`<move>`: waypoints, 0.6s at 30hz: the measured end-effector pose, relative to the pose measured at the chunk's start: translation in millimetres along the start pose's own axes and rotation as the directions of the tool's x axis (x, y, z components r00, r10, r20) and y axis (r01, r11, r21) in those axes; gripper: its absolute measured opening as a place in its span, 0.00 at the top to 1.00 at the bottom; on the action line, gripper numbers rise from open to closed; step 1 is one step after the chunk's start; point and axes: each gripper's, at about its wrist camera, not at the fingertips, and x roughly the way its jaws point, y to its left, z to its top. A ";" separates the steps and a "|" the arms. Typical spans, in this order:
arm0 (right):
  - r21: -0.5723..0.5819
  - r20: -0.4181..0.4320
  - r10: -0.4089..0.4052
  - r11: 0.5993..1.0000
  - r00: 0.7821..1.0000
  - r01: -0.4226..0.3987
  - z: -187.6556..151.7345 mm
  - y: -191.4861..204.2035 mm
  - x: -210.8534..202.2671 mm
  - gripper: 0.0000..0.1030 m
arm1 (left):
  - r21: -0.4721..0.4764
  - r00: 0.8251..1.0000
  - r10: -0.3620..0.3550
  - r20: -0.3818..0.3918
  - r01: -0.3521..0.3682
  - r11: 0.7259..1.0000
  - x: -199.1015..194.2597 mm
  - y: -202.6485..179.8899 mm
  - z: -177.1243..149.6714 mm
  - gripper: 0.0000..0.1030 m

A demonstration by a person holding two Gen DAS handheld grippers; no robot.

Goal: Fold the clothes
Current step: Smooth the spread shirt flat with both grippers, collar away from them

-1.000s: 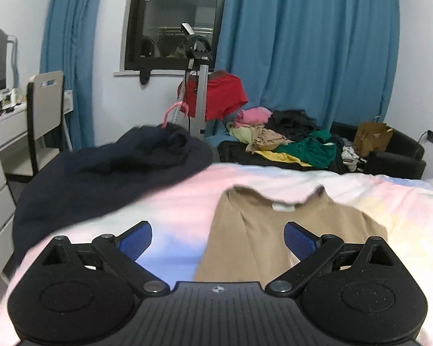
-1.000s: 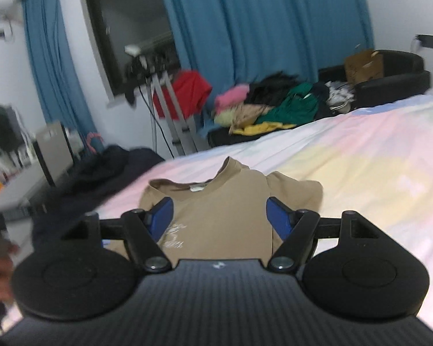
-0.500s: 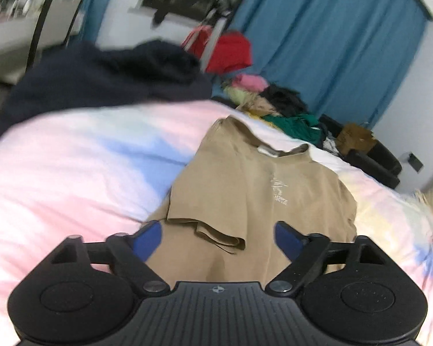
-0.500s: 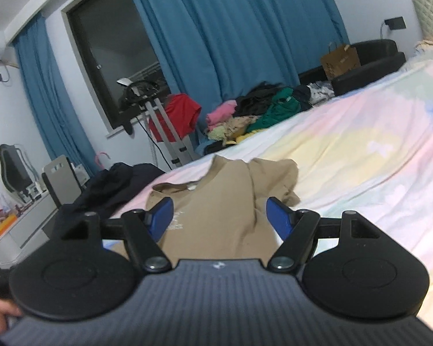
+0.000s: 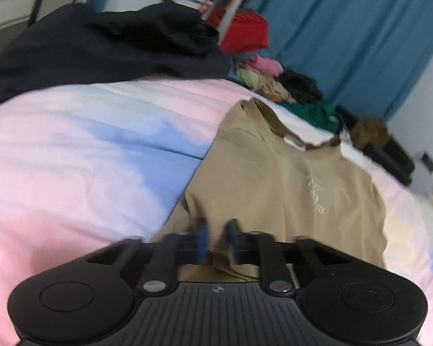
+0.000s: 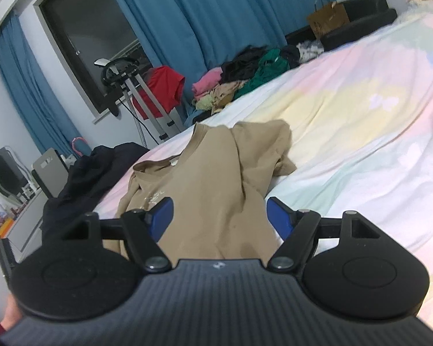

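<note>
A tan T-shirt lies on the pastel bedspread, collar toward the far edge, one sleeve folded in. My left gripper is low over the shirt's near left edge. Its jaws are closing, and a fold of tan cloth sits between the blue pads. In the right wrist view the same T-shirt stretches away from my right gripper, which stands open just above the shirt's near part, with cloth below it but nothing pinched.
A dark navy garment is heaped on the bed's far left corner. Beyond the bed are a pile of mixed clothes, a red garment on a stand, blue curtains and a desk with a chair.
Both grippers have dropped toward the shirt. The left gripper's jaws have gone from wide apart to nearly together on the shirt's edge. The right gripper's jaws stay apart.
</note>
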 end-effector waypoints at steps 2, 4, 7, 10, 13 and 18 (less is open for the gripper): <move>0.022 -0.025 0.022 1.000 0.999 -0.021 -2.0 0.8 1.7 0.29 | 0.047 1.000 0.016 0.001 -0.016 0.999 -2.2 -3.3 11.7 0.94; 0.023 -0.020 0.015 1.000 1.000 -0.014 -3.0 3.0 -1.5 0.29 | 0.096 0.999 0.037 0.010 -0.038 0.995 -5.2 -7.1 27.9 0.94; 0.010 0.010 -0.030 1.000 0.999 0.030 -2.3 5.4 -5.1 0.29 | 0.136 0.990 0.120 0.070 -0.129 0.982 -13.1 -6.9 76.0 0.95; 0.024 0.019 -0.062 0.998 0.998 0.062 0.3 4.9 0.6 0.27 | 0.168 0.956 0.250 0.152 -0.274 0.947 -16.3 -4.8 135.8 0.96; 0.009 0.018 -0.059 0.998 0.998 0.059 5.6 11.7 12.9 0.27 | 0.206 0.888 0.384 0.254 -0.438 0.875 -10.8 -3.6 185.0 0.96; -0.089 0.051 -0.094 0.991 0.994 0.099 6.5 23.2 32.1 0.27 | 0.222 0.806 0.543 0.238 -0.589 0.777 34.5 14.4 206.5 0.96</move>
